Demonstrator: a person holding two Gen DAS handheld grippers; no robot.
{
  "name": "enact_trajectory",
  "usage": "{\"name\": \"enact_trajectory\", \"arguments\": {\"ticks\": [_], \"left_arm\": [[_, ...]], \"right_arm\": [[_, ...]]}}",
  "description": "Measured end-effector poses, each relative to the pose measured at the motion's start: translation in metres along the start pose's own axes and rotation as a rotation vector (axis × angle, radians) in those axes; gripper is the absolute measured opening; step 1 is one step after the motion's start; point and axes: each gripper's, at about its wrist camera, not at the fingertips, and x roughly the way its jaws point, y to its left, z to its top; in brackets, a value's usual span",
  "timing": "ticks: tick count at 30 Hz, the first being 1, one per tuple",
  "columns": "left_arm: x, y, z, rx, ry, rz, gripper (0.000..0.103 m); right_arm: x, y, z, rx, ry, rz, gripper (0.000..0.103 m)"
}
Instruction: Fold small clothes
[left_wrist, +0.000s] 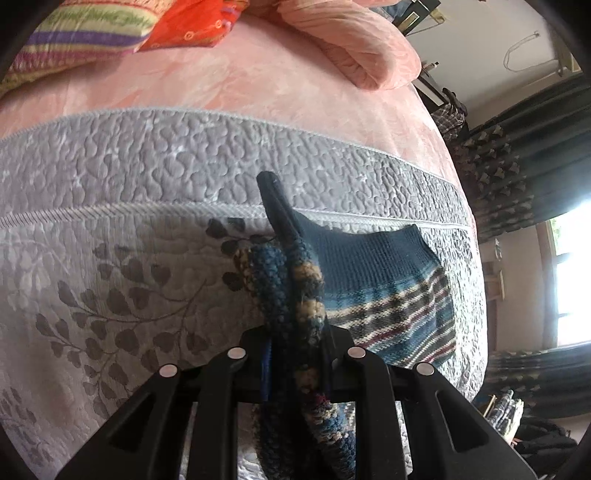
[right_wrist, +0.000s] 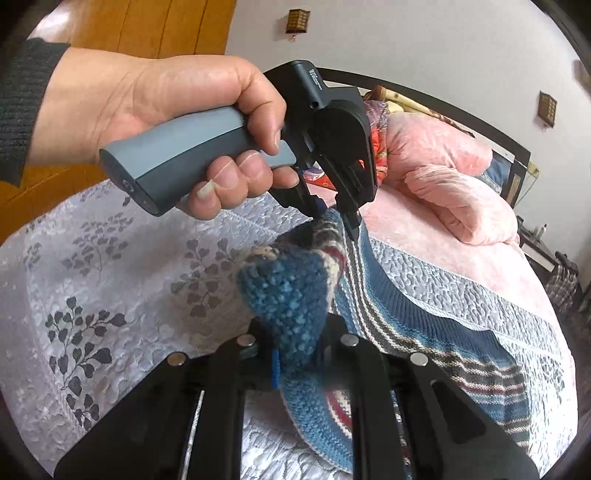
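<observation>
Both claws clenched on one striped knit garment | left gripper pinches its raised edge | right gripper grips bunched blue knit | rest drapes onto grey quilted bedspread

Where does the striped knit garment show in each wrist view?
Left wrist view: the garment sits right of centre, a bunched edge running down into the left tongs, the flat part spread on the grey quilt.
Right wrist view: it runs from centre to lower right, pinched by the right tongs near the bottom and by the left tongs above.
Shared landmark: the rolled pink blanket.
</observation>
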Motion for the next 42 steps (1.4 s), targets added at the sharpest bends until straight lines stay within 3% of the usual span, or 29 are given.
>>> {"name": "enact_trajectory", "arguments": {"ticks": [10,21,42], "left_arm": [[-0.005,-0.054,0.011,0.001,-0.004,0.076,0.019],[0.002,-0.126,0.02,0.073,0.0,0.117,0.019],[0.062,-0.226,0.02,0.17,0.053,0.201,0.019]], "right_arm": [[-0.026,-0.042,0.003,0.079,-0.021,-0.022,0.011],[-0.05,-0.084,-0.007,0.154,-0.043,-0.053,0.011],[-0.074,-0.162,-0.052,0.331,-0.026,-0.075,0.011]]}}
